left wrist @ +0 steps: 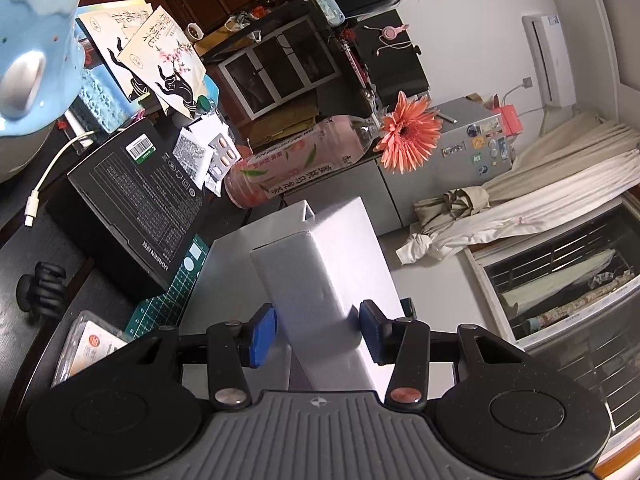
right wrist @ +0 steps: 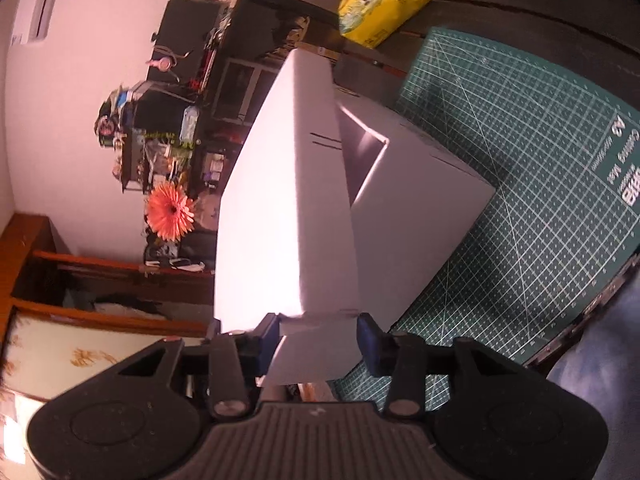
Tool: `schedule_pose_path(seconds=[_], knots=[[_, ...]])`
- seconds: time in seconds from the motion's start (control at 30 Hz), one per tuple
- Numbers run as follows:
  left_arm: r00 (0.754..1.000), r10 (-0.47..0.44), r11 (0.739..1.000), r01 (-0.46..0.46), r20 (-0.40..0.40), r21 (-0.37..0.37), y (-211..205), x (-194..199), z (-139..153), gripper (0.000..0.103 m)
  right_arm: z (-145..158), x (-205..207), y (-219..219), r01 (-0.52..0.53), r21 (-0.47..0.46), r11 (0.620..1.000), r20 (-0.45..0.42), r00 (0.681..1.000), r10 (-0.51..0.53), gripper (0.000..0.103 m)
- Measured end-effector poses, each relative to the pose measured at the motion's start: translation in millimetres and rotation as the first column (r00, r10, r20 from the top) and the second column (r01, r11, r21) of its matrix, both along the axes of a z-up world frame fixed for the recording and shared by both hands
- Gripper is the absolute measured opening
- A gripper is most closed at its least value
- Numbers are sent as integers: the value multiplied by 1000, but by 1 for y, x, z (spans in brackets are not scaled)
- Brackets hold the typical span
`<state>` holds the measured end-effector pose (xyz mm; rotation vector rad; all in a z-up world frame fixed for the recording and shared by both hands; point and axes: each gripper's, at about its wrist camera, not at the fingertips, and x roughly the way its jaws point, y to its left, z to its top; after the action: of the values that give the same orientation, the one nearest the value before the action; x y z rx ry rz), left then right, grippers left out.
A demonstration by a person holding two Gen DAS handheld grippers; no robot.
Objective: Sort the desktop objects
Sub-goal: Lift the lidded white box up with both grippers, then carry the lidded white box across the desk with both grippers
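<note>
My left hand-held gripper is clamped on a white box, blue pads pressed to its two sides; the box stands tilted above the green mat on the desk. My right hand-held gripper grips a white flap at the near end of the box lid, pads against its edges. In the right view the lid is swung up and the open cavity of the box shows beside it, the box resting on the mat. Around the box, left view: a black carton lies just left of it on the desk, a pink bottle lies on its side behind, with an orange flower at its neck end. Pill blisters and paper slips sit between carton and bottle. A white cable runs across the desk left of the carton, a black clip sits nearer me, and a clear packet is partly hidden behind the gripper body. Two printed sachets lean further back; a large pale-blue object is cut off by the frame and I cannot identify it. Right view: a yellow pack lies beyond the mat. The lid blocks most of the box interior; contents not visible. Background shelving is cluttered and too small to read.
</note>
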<state>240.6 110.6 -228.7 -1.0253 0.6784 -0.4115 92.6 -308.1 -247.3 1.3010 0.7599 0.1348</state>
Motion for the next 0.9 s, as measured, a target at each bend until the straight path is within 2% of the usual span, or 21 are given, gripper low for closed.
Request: schedule_pose_path(seconds=[0.4, 0.9], knots=[[999, -32, 998, 32, -5, 50, -5, -16, 6, 48, 1, -3, -9, 46, -20, 999, 2, 999, -46, 36], [996, -89, 976, 83, 24, 203, -14, -42, 28, 54, 2, -6, -20, 93, -37, 995, 5, 996, -93, 36]])
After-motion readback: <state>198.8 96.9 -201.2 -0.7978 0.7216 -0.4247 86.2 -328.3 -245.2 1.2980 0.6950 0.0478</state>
